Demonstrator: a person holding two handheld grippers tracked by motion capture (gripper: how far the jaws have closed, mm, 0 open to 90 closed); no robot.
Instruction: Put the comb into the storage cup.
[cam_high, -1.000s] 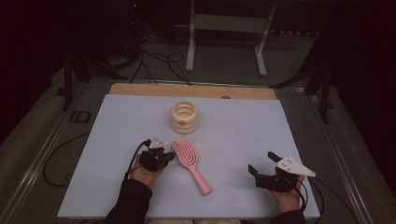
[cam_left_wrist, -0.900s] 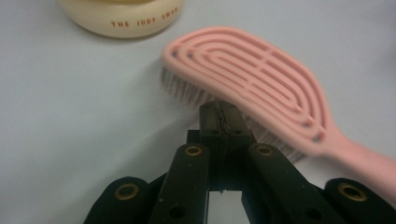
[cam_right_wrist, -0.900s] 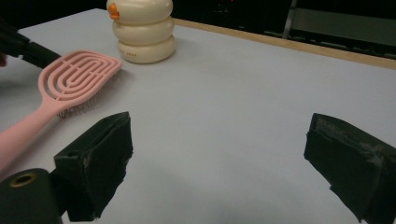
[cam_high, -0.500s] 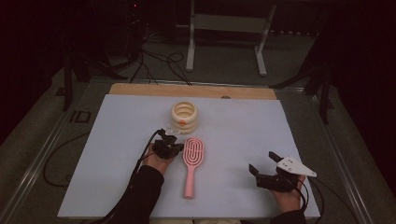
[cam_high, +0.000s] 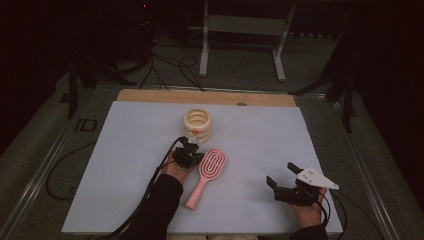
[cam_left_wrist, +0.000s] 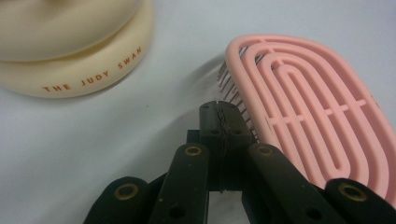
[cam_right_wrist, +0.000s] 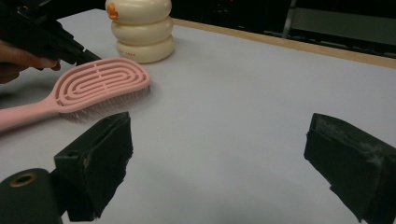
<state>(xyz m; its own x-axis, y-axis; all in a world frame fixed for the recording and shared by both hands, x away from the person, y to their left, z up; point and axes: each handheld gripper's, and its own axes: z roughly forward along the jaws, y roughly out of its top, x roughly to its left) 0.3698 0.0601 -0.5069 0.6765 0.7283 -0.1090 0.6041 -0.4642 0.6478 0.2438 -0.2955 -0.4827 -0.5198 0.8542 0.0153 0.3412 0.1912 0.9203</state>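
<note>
A pink hairbrush (cam_high: 208, 172) lies bristles-down on the pale mat (cam_high: 265, 135), its head away from me and its handle slanting toward the near left. My left gripper (cam_high: 190, 156) is shut, and its closed tips (cam_left_wrist: 220, 114) press against the left edge of the brush head (cam_left_wrist: 317, 126). Just beyond stands a cream ringed container (cam_high: 197, 123), lettered on its base (cam_left_wrist: 70, 46). My right gripper (cam_high: 281, 175) rests open at the near right with nothing between its fingers (cam_right_wrist: 219, 158). From there the brush (cam_right_wrist: 98, 84), container (cam_right_wrist: 140, 32) and left gripper (cam_right_wrist: 46, 37) lie ahead and to the left.
A wooden strip (cam_high: 205, 97) runs along the mat's far edge. Behind the table stands a metal frame (cam_high: 240, 45), with cables on the floor (cam_high: 165, 65). Bare mat stretches between the brush and my right gripper.
My left gripper has moved forward and to the right against the brush head. The brush has turned: its handle swung from near right to near left. The right gripper has barely moved.
</note>
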